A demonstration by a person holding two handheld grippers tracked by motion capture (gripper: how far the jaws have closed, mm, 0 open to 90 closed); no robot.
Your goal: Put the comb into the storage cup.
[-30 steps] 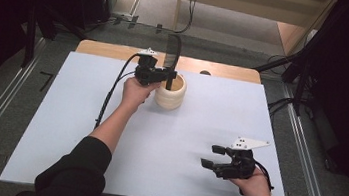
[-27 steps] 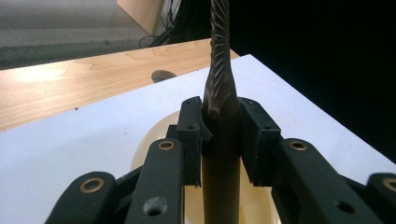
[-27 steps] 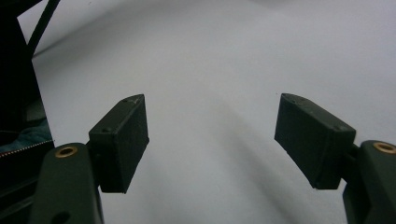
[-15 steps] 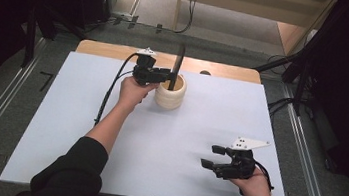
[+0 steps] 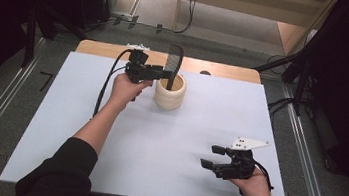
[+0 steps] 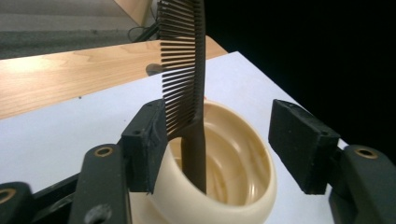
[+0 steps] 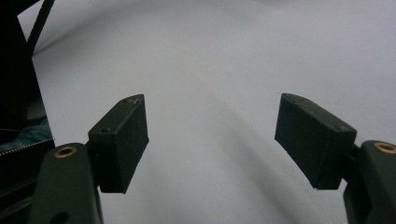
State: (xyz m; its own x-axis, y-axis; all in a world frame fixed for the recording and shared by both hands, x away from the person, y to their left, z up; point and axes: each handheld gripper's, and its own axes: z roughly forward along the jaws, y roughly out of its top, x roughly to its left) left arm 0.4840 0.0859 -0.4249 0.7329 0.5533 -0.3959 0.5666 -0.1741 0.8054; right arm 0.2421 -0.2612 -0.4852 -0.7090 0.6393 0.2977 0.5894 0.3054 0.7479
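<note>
Near the front right of the white table (image 5: 180,154), the right gripper (image 5: 212,156) rests low with its jaws wide apart and nothing between them. Farther back, the left gripper (image 5: 165,73) has just been opening its jaws. The black comb (image 5: 173,65) stands loose between them, tilted in the cream cup (image 5: 170,95).

A: What carries the things?
B: A table (image 5: 104,165) with a white top; a strip of bare wood (image 5: 226,70) shows along its far edge.

A: What lies directly on the white top?
B: A cream cup (image 5: 169,96), standing upright near the far edge, about midway across and just short of the wooden strip; around it the surface is plain white
</note>
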